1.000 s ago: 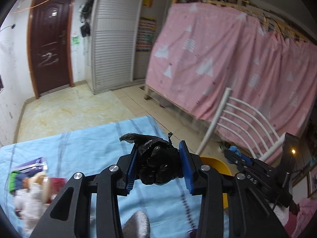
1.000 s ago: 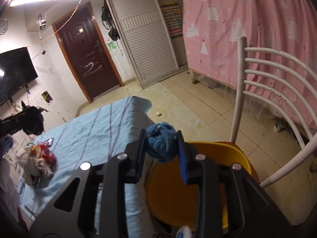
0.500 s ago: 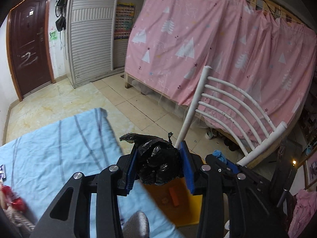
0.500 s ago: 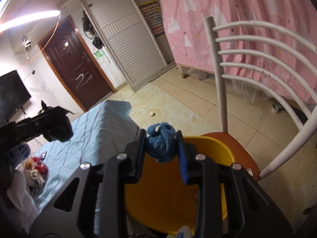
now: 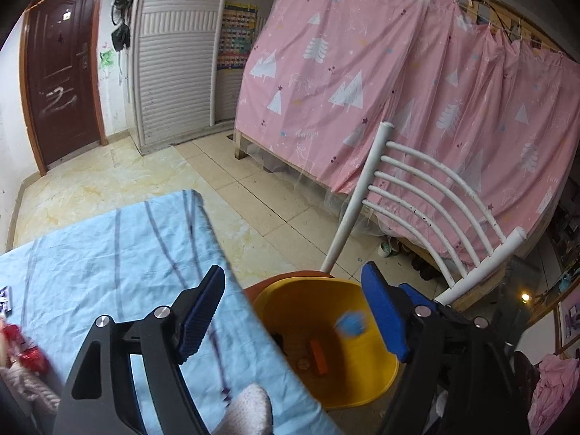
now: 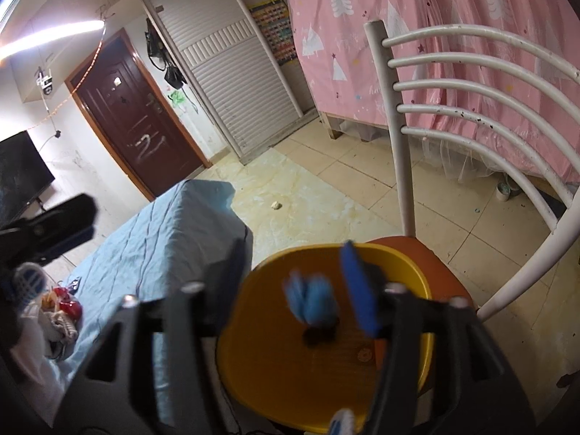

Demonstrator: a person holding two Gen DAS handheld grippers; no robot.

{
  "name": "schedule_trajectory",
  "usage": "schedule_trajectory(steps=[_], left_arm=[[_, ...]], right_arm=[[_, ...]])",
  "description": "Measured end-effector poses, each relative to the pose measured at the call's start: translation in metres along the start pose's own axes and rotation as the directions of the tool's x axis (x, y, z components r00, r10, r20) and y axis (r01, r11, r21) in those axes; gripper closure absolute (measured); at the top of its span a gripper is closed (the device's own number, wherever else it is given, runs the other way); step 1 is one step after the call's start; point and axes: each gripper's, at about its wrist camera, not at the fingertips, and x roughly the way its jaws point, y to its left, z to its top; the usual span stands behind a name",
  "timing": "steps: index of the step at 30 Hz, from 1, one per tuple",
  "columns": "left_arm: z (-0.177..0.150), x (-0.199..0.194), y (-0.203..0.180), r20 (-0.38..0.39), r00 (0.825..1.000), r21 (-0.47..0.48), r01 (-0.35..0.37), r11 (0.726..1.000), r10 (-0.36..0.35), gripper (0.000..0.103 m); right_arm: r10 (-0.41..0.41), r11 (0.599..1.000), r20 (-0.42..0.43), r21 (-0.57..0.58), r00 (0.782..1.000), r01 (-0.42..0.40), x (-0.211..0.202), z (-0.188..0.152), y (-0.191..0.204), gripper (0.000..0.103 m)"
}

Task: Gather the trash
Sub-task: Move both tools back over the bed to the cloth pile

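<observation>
Indoor light is falling evenly and rather dimly across the room, with a bright ceiling strip light (image 6: 50, 38) glaring white at the upper left of the right wrist view. Fisheye lenses are bending the door (image 5: 59, 83) and curtain (image 5: 398, 101) and darkening the corners. Motion blur is smearing the falling blue wad (image 6: 313, 299) and the right gripper (image 6: 293, 282); the left wrist view is staying sharper.

- A dark brown wooden door (image 5: 59, 83) with pale scrawl on it faces you at the far left.
- Beside it stands a white slatted wardrobe (image 5: 174, 72), dark bags hanging at its corner.
- A pink curtain printed with white trees (image 5: 398, 101) drapes the bed frame on your right.
- A white metal chair back with curved rails (image 6: 471, 116) rises before that curtain.
- Pale floor tiles (image 5: 253, 195) lie between.
</observation>
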Motion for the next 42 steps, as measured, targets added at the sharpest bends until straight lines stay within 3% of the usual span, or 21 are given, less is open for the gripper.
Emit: schedule_trajectory(steps=[4, 10, 23, 33, 42], left_arm=[[-0.005, -0.033, 0.008, 0.05, 0.999, 0.013, -0.02, 1.0, 0.02, 0.033], [-0.009, -0.076, 0.031, 0.103, 0.992, 0.013, -0.076, 0.997, 0.074, 0.031], [-0.025, -0.145, 0.108, 0.154, 0.974, -0.101, -0.149, 0.984, 0.163, 0.028], [-0.038, -0.199, 0.197, 0.192, 0.946, -0.256, -0.207, 0.944, 0.259, 0.024], [-0.051, -0.212, 0.262, 0.162, 0.931, -0.344, -0.256, 0.903, 0.326, 0.022]], right_arm=[[0.003, 1.0, -0.004, -0.011, 1.0, -0.003, -0.001, 0.0, 0.008, 0.039], [0.045, 0.994, -0.012, -0.1, 0.999, -0.046, -0.013, -0.003, 0.055, 0.035], [0.15, 0.954, -0.075, -0.252, 0.986, -0.164, -0.019, -0.022, 0.157, 0.029], [0.269, 0.863, -0.154, -0.4, 0.951, -0.309, -0.027, -0.05, 0.253, 0.021], [0.34, 0.772, -0.242, -0.481, 0.909, -0.417, -0.025, -0.079, 0.319, 0.017]])
